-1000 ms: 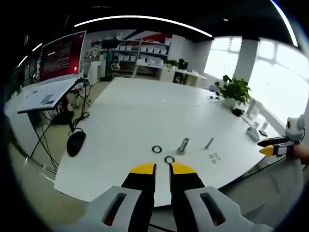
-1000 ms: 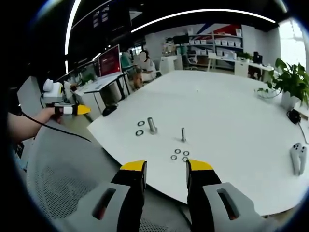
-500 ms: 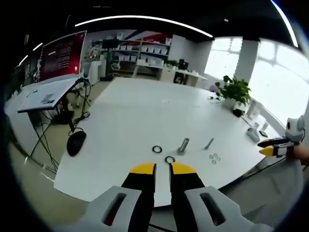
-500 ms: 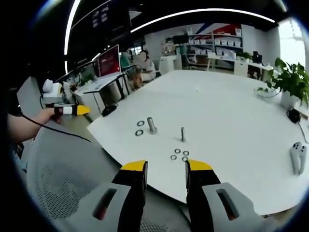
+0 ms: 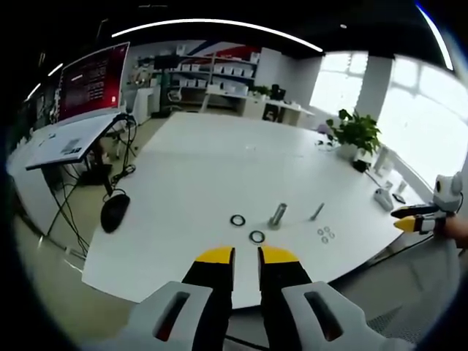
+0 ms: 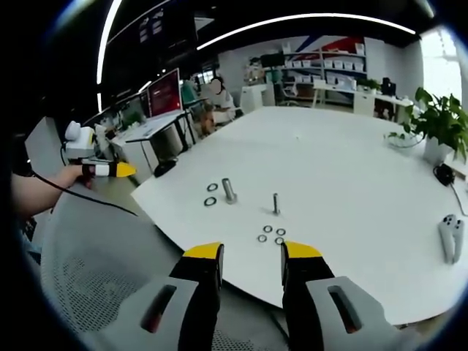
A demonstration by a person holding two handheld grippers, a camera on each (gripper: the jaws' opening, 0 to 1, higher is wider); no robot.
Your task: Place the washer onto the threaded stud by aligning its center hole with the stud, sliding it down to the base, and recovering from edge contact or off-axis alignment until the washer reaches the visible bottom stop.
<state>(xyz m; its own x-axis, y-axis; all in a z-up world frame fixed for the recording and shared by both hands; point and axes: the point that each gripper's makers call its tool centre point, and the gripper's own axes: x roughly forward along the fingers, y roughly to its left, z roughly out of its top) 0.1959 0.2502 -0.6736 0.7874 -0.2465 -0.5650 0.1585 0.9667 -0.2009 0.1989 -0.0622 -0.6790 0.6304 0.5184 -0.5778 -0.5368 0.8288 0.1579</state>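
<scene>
White laminate worktop (image 5: 219, 168) carries everything near its front edge: a thick steel threaded stud (image 5: 277, 216) standing upright, a thinner grey bolt (image 6: 276, 202) beside it, two dark ring washers (image 5: 257, 236) flat next to the thick stud, and three small silver washers (image 6: 270, 234) closer to the edge. Over the last second my left gripper (image 5: 245, 254) has pulled back slightly, jaws nearly together and empty; my right gripper (image 6: 248, 251) has barely shifted, jaws apart, empty. Nothing is picked up, so I judge the task is only starting.
</scene>
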